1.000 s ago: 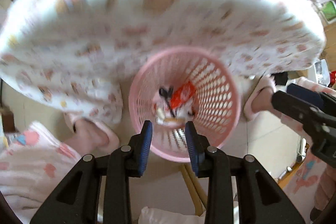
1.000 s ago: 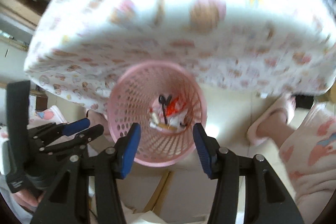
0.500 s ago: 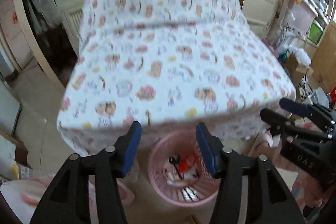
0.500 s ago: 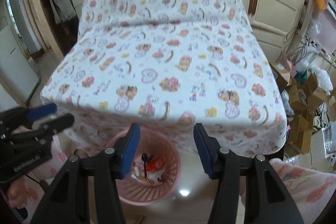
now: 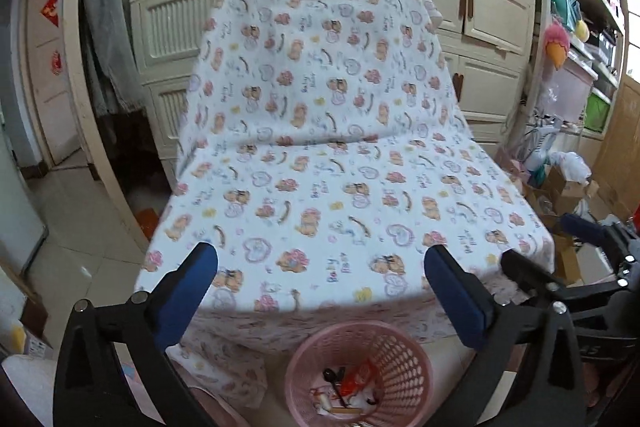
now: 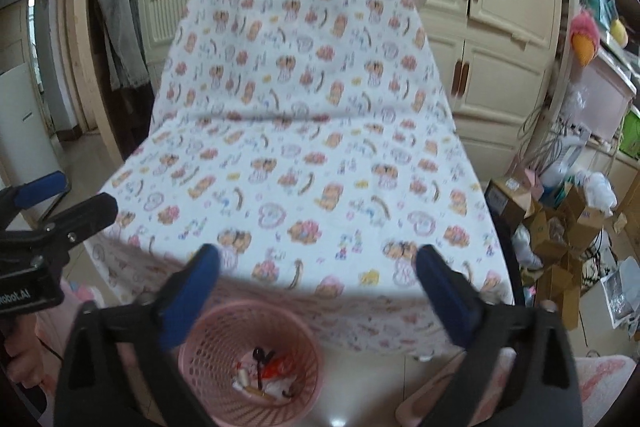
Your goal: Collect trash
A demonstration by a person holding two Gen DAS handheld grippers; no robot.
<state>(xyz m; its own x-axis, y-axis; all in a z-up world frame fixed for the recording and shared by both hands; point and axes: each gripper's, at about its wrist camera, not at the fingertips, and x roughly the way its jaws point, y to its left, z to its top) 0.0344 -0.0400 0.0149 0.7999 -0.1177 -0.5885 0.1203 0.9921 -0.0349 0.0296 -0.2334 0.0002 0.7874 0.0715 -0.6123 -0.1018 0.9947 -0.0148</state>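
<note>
Pink perforated plastic basket [image 5: 360, 367] holding trash sits below, between both tools; left tool [image 5: 320, 291] and right tool [image 6: 316, 287] wide apart, empty; cloth-covered tabletop [image 5: 340, 187] ahead shows nothing to collect.

Cloth [image 5: 332, 187] print reads "Baby"; left gripper [image 6: 24, 291] body reads "obot.AI", start cut off

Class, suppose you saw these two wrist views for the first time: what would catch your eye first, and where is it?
The cartoon-print sheet over a table fills the middle of both views. Below its front edge a pink basket stands on the floor, with the trash in it. Both the left gripper and the right gripper are wide open and empty.
</note>
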